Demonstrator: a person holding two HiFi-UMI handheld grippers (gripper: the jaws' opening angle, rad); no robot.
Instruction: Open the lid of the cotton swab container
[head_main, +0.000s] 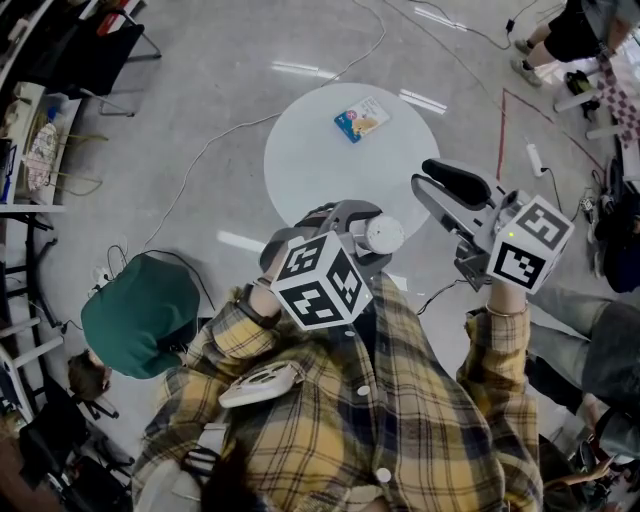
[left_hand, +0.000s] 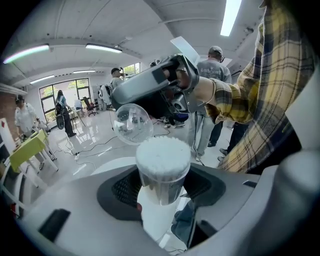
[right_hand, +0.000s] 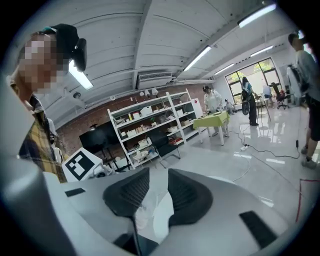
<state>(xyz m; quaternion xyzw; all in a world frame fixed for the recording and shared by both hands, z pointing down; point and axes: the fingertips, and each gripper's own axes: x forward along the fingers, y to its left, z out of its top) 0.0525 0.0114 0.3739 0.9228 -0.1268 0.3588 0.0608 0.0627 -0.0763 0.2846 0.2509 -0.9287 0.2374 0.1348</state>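
The cotton swab container (left_hand: 162, 167) is a clear round tub packed with white swabs, its top uncovered. My left gripper (left_hand: 162, 192) is shut on its body; in the head view that gripper (head_main: 368, 240) holds the container (head_main: 384, 234) over the near edge of the table. The clear round lid (left_hand: 132, 125) is off and hangs up and left of the tub under my right gripper's tips. In the right gripper view a clear piece, seemingly that lid (right_hand: 143, 212), sits low between the pads of my right gripper (right_hand: 152, 187). The right gripper (head_main: 421, 177) is right of the container and apart from it.
A round white table (head_main: 310, 160) stands ahead with a small blue packet (head_main: 361, 118) on it. Cables cross the grey floor. A person in green (head_main: 140, 315) crouches at the left, others stand at the right. Shelving (right_hand: 150, 125) lines the brick wall.
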